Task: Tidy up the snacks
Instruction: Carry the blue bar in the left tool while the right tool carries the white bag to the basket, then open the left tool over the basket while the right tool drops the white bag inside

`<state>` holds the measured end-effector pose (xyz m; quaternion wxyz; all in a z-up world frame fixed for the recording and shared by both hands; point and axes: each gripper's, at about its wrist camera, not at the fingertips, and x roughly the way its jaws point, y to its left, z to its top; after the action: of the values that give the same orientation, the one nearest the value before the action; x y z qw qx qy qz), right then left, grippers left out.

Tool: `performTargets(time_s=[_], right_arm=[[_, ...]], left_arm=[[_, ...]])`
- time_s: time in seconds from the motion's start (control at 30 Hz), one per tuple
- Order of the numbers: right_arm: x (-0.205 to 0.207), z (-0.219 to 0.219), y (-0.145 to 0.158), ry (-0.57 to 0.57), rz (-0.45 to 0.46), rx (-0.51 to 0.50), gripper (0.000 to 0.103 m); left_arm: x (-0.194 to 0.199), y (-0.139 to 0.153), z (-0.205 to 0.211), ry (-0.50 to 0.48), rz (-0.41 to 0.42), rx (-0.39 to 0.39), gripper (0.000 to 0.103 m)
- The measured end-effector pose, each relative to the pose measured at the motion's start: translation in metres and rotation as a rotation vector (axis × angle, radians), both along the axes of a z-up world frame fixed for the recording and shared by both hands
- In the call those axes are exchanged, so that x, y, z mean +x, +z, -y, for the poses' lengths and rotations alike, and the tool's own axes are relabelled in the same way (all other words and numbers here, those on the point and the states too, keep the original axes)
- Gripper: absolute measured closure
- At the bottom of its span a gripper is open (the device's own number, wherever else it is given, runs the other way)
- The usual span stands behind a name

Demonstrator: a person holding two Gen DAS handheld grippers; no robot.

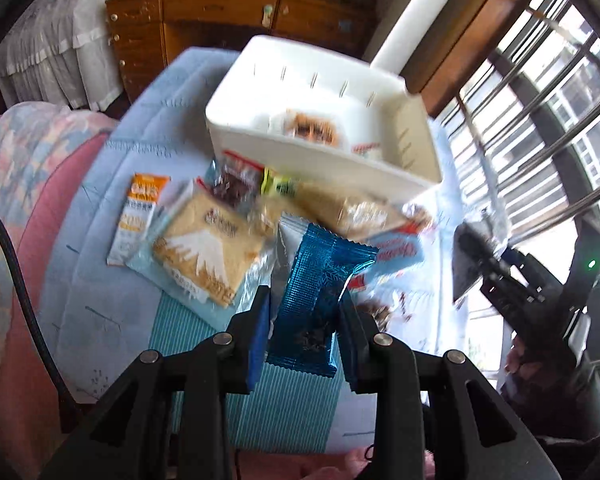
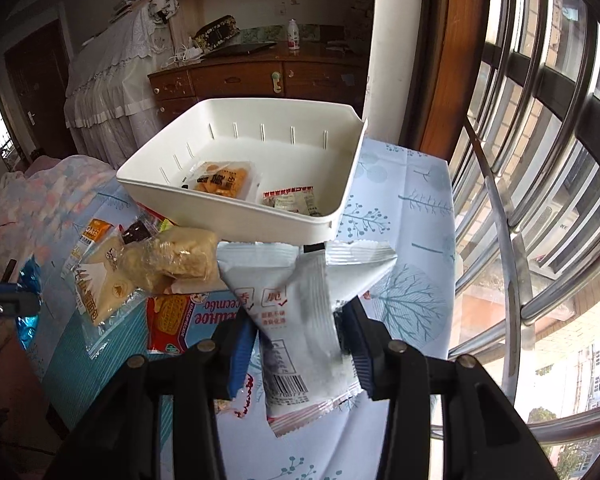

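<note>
Left gripper (image 1: 304, 320): I have its blue pads closed on a blue foil packet (image 1: 320, 300), pinched across the middle; the packet hangs above the pile, clear of the table.
Right gripper (image 2: 300, 332): I have it closed on a white snack pouch (image 2: 300, 300), gripped mid-body; the top seam fans out just under the front rim of the white bin (image 2: 236, 216); whether it touches the rim I cannot tell.
White bin: stands at the far end of the table (image 2: 412, 184), toward the window-side corner; two packets already lie on its floor, an orange-biscuit packet (image 2: 220, 184) and a small red-edged sachet (image 2: 292, 200).
Loose pile: lies against the near wall of the bin; includes a mountain-print bread packet (image 1: 204, 256), an orange-and-white sachet (image 1: 136, 216) nearest the left edge, a clear-wrapped pale cake (image 2: 176, 264) and a red cracker pack (image 2: 172, 320).
Handling, by my judgement: all are light, soft film wraps; foil looks slippery and crumples under the pads; contents probably brittle, so light pressure only.
Where to hold: across the flat body or at a crimped end seam; not over biscuit edges.
Stage, as I judge it: sorting is early; both held packets look bound for the bin.
</note>
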<state>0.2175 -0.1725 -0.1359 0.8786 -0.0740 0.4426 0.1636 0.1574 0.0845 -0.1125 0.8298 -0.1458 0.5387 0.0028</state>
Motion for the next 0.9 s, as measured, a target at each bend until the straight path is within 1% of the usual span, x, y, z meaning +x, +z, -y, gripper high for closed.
performTargets(time_s=[0.13, 0.23, 0.5, 0.77, 0.9], right_arm=[[0.002, -0.003, 0.013, 0.002, 0.034, 0.016, 0.060], [0.003, -0.007, 0.024, -0.003, 0.068, 0.026, 0.060], [0.008, -0.022, 0.045, -0.038, 0.135, 0.044, 0.060], [0.024, -0.045, 0.059, -0.093, 0.196, 0.024, 0.059], [0.036, -0.058, 0.064, -0.107, 0.232, 0.008, 0.059]], left_arm=[[0.012, 0.027, -0.006, 0.001, 0.089, 0.014, 0.074], [0.021, 0.042, -0.017, 0.002, 0.144, 0.008, 0.074], [0.051, 0.076, -0.040, -0.068, 0.282, -0.028, 0.074], [0.097, 0.091, -0.055, -0.130, 0.351, -0.041, 0.074], [0.125, 0.091, -0.061, -0.154, 0.371, -0.049, 0.074]])
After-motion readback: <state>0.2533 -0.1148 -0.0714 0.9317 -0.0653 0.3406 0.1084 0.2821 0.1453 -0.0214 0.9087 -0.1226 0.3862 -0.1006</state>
